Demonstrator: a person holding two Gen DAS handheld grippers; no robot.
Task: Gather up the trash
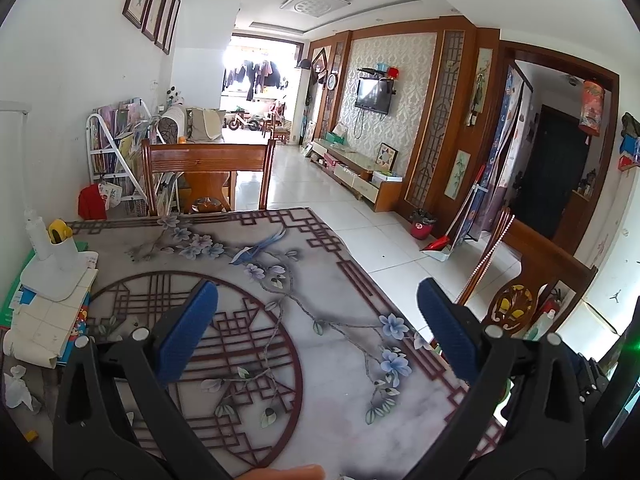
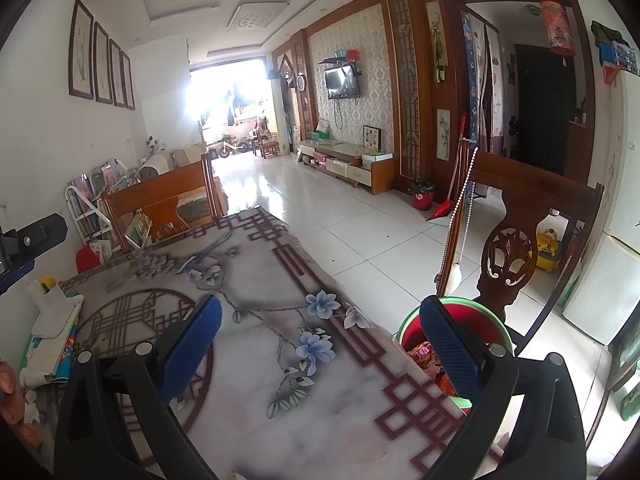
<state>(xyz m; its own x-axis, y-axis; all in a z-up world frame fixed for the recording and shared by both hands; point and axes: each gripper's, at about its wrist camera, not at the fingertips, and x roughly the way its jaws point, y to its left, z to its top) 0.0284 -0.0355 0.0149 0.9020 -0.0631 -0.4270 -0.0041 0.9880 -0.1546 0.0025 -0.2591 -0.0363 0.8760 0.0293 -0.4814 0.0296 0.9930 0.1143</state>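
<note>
My left gripper (image 1: 316, 328) is open and empty above the patterned table (image 1: 320, 272). Crumpled white tissue (image 1: 16, 388) lies on the table at the far left, beside the left finger. My right gripper (image 2: 320, 336) is open and empty over the table's right edge (image 2: 348, 300). Its right finger hangs in front of a green-rimmed red bin (image 2: 492, 320) with colourful wrappers (image 2: 426, 356) inside, standing beside the table. The left gripper's black tip (image 2: 36, 236) shows at the left of the right wrist view. White tissue (image 2: 32, 408) also shows there at the left edge.
A stack of books and papers (image 1: 52, 312) with a white lamp base (image 1: 52, 264) sits at the table's left. Wooden chairs stand at the far end (image 1: 208, 168) and the right side (image 2: 528, 224). A second red bin (image 1: 422, 226) and a dustpan (image 1: 438, 246) stand by the wall.
</note>
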